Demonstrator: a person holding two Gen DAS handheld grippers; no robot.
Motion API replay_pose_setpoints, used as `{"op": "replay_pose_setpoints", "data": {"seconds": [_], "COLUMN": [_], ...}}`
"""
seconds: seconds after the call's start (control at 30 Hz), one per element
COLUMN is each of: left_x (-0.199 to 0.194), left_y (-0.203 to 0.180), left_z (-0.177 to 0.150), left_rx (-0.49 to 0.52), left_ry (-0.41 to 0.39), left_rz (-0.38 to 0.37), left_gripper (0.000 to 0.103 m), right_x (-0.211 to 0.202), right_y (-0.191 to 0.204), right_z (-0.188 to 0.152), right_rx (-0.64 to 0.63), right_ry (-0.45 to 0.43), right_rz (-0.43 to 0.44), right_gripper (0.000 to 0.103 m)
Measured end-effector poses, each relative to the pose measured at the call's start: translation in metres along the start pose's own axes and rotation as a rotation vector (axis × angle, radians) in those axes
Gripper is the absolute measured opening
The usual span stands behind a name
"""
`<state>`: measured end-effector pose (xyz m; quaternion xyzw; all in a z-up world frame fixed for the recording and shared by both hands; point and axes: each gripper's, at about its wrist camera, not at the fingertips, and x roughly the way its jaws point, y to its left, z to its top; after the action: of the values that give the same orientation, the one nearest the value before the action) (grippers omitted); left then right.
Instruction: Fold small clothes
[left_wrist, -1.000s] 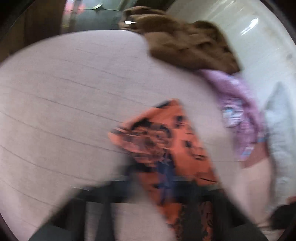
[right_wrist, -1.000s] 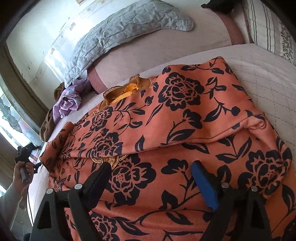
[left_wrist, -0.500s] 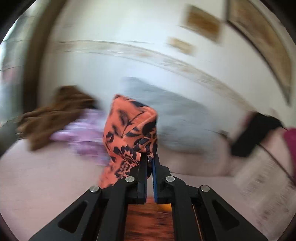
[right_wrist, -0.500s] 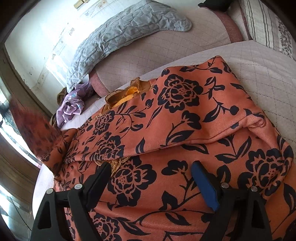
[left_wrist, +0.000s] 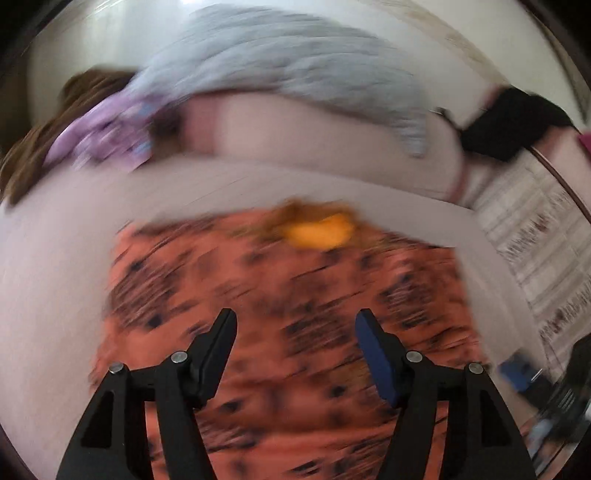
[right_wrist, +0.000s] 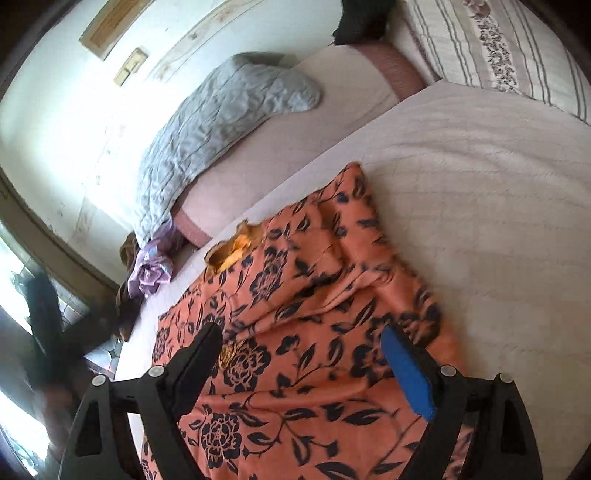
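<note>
An orange garment with a dark flower print lies on the pale bedcover, its left side folded over onto itself. Its yellow-lined neck opening faces the far edge. My right gripper hovers above the near part of the garment, open, with nothing between its fingers. In the blurred left wrist view, my left gripper hangs over the same garment; its jaws are opening and no cloth is between them. The yellow neck lining shows beyond it.
A grey quilted blanket lies along the wall side of the bed. A purple garment and a brown one are heaped at the far left corner. A striped pillow and a black item sit at the right.
My left gripper swung a pinched corner of the orange garment across and let it go, going from shut to open. The garment now lies narrower. My right gripper lifted back slightly, still open.
</note>
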<state>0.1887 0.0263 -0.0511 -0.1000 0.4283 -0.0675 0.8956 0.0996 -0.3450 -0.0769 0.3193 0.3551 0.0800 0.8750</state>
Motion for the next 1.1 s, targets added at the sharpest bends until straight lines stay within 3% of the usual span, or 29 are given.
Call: {"op": "replay_pose_setpoints", "data": {"seconds": [0.2,0.33,0.43,0.47,0.5,0.53,0.57,0.6,0.73,0.8,0.87,0.9,0.93,1.0,1.1], "left_x": [-0.010,-0.007,-0.008,-0.006,-0.004,-0.003,-0.004,-0.009,-0.021,-0.018,-0.012,-0.012,-0.010,-0.007,0.008], "left_y": [0.107,0.139,0.147,0.148,0.148,0.150,0.150,0.149,0.142,0.135,0.127,0.123,0.116,0.107,0.096], "left_z": [-0.043,-0.053,-0.058,-0.059,-0.061,-0.061,-0.062,-0.061,-0.057,-0.052,-0.046,-0.043,-0.038,-0.030,-0.024], "left_rx": [-0.193,-0.259,-0.258,-0.253,-0.254,-0.258,-0.259,-0.254,-0.214,-0.208,-0.185,-0.168,-0.145,-0.119,-0.083], "left_ry": [-0.014,-0.028,-0.053,-0.053,-0.048,-0.047,-0.053,-0.062,-0.115,-0.098,-0.076,-0.076,-0.089,-0.101,-0.084], "left_rz": [0.101,0.099,0.093,0.093,0.090,0.083,0.075,0.074,0.090,0.081,0.077,0.079,0.084,0.083,0.098], "left_gripper": [0.068,0.068,0.068,0.068,0.068,0.068,0.068,0.068,0.068,0.068,0.068,0.068,0.068,0.070,0.071], "right_x": [0.033,0.087,0.107,0.111,0.115,0.121,0.122,0.120,0.079,0.087,0.117,0.120,0.110,0.095,0.068], "right_y": [0.009,0.006,0.011,0.014,0.017,0.020,0.023,0.029,0.066,0.061,0.039,0.033,0.034,0.036,0.051], "right_z": [0.038,0.056,0.057,0.057,0.057,0.057,0.057,0.058,0.056,0.046,0.036,0.035,0.039,0.046,0.059], "right_rx": [0.003,0.080,0.119,0.115,0.113,0.099,0.081,0.056,-0.096,-0.125,-0.108,-0.097,-0.094,-0.073,-0.128], "right_ry": [0.065,0.189,0.214,0.221,0.236,0.260,0.257,0.249,0.065,0.083,0.225,0.225,0.183,0.132,0.010], "right_rz": [-0.031,-0.129,-0.170,-0.187,-0.202,-0.263,-0.304,-0.326,-0.403,-0.450,-0.470,-0.447,-0.421,-0.400,-0.355], "right_gripper": [0.091,0.089,0.088,0.075,0.033,0.015,0.007,0.007,0.007,0.016,0.025,0.027,0.030,0.061,0.063]}}
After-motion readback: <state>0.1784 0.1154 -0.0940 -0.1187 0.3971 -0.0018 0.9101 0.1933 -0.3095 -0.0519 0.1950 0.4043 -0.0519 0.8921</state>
